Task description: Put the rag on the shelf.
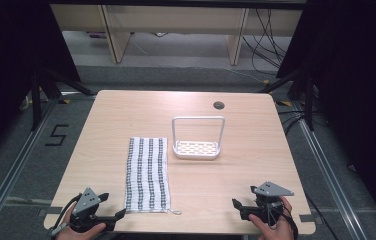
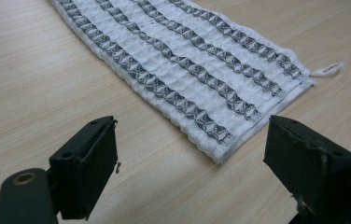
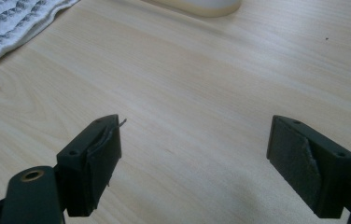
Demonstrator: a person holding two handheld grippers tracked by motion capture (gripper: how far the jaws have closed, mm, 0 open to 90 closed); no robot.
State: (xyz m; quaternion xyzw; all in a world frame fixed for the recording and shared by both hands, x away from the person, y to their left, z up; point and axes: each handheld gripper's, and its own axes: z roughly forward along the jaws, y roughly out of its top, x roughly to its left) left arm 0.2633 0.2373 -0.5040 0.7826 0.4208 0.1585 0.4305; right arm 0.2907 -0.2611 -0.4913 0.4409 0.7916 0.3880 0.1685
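You are holding the left gripper (image 1: 108, 206) at the near left corner of the bench (image 1: 256, 165), its jaws spread wide and grasping nothing. In the left gripper view the near end of the cloth (image 2: 192, 70) is lying just beyond those jaws, flat on the wood, not touching them. You are holding the right gripper (image 1: 243, 197) at the near right edge, jaws likewise released, with bare wood between them in the right gripper view.

The striped white cloth (image 1: 148, 172) is stretching away from the near edge toward the middle of the bench, a small loop (image 1: 176, 211) trailing from its near right corner. Just beyond its far right corner, the white rack (image 1: 197, 149) is standing upright, its slotted tray holding nothing, a tall hoop handle rising over it. Farther back, a round cable hole (image 1: 219, 105) is sitting near the far edge.
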